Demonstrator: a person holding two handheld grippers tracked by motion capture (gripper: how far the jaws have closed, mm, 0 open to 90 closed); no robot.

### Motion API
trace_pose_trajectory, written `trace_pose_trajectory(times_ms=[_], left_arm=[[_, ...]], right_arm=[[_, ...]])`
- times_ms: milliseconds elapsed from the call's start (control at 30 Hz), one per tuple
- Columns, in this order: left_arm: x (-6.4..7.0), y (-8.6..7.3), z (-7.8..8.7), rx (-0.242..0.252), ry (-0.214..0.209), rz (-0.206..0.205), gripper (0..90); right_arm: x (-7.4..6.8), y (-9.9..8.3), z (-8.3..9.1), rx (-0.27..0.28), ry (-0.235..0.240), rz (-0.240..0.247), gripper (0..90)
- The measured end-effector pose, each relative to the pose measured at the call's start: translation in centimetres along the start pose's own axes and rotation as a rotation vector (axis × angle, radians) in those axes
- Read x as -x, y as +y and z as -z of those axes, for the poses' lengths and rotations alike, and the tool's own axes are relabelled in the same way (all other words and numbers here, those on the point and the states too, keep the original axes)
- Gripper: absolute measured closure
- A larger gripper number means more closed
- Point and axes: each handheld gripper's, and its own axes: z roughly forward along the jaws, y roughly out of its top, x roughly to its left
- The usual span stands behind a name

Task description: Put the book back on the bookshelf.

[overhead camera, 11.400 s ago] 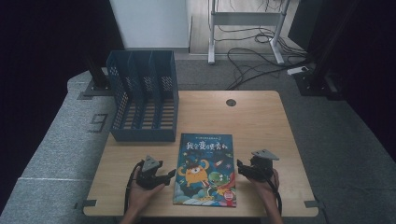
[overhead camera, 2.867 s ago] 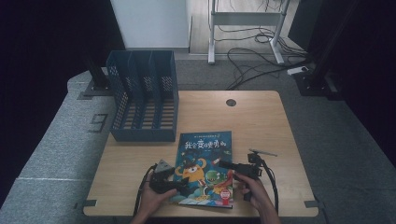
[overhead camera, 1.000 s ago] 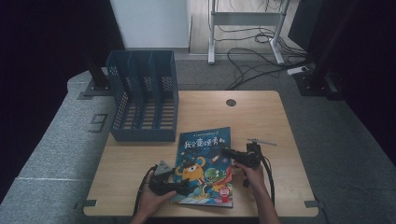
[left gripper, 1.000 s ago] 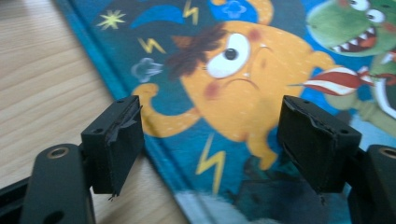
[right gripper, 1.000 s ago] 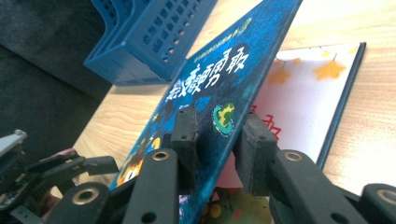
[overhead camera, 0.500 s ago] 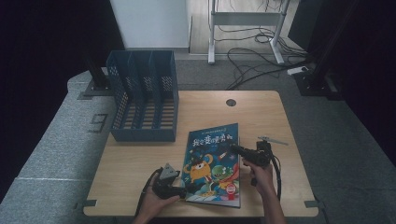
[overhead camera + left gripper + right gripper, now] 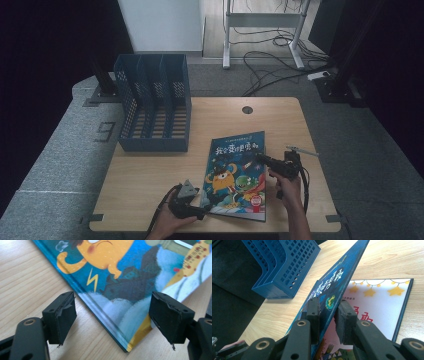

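On the wooden surface, a picture book half-opened.
Right claw pinches its lifted front cover; left claw gapes wide around the book's near corner.

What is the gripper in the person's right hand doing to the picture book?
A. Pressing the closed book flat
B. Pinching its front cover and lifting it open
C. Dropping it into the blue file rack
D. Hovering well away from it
B: the right gripper pinches the book's front cover, raised above the page.

Wooden table: book, file rack
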Motion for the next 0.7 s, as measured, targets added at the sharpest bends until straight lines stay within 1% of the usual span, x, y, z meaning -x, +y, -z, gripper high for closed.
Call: trace_pose_trajectory(times_ms=[200, 300, 333, 367, 400, 433, 533, 633, 700], left_arm=[[0.7, 0.1, 0.1, -0.002, -0.04, -0.041, 20.9], [1.2, -0.1, -0.5, -0.062, -0.054, -0.076, 17.9], [1.4, -0.2, -0.7, -0.069, -0.03, -0.094, 15.3], [1.6, -0.3, -0.9, -0.073, -0.001, -0.109, 16.3], [1.7, -0.4, -1.1, -0.078, 0.018, -0.116, 16.4], [1.7, -0.4, -1.2, -0.081, 0.022, -0.115, 16.8], [1.4, -0.4, -1.2, -0.082, 0.008, -0.101, 16.1], [1.4, -0.4, -1.2, -0.083, 0.009, -0.098, 16.0], [1.3, -0.4, -1.1, -0.08, 0.004, -0.092, 16.0]], right_arm=[[0.1, 0.0, 0.0, -0.002, -0.003, -0.005, 73.7], [0.1, 0.0, 0.0, -0.001, -0.002, -0.005, 73.5], [0.1, 0.0, 0.0, -0.001, -0.003, -0.004, 73.5], [0.1, 0.0, 0.0, -0.001, -0.001, -0.006, 73.5], [0.1, 0.0, 0.0, 0.0, -0.001, -0.006, 73.4], [0.1, 0.0, 0.0, 0.0, -0.002, -0.005, 73.4], [0.1, -0.1, 0.0, 0.0, -0.003, 0.0, 72.8], [0.0, -0.1, -0.1, 0.003, -0.002, 0.017, 69.9], [-0.1, -0.2, -0.4, -0.019, 0.043, 0.008, 67.2]])
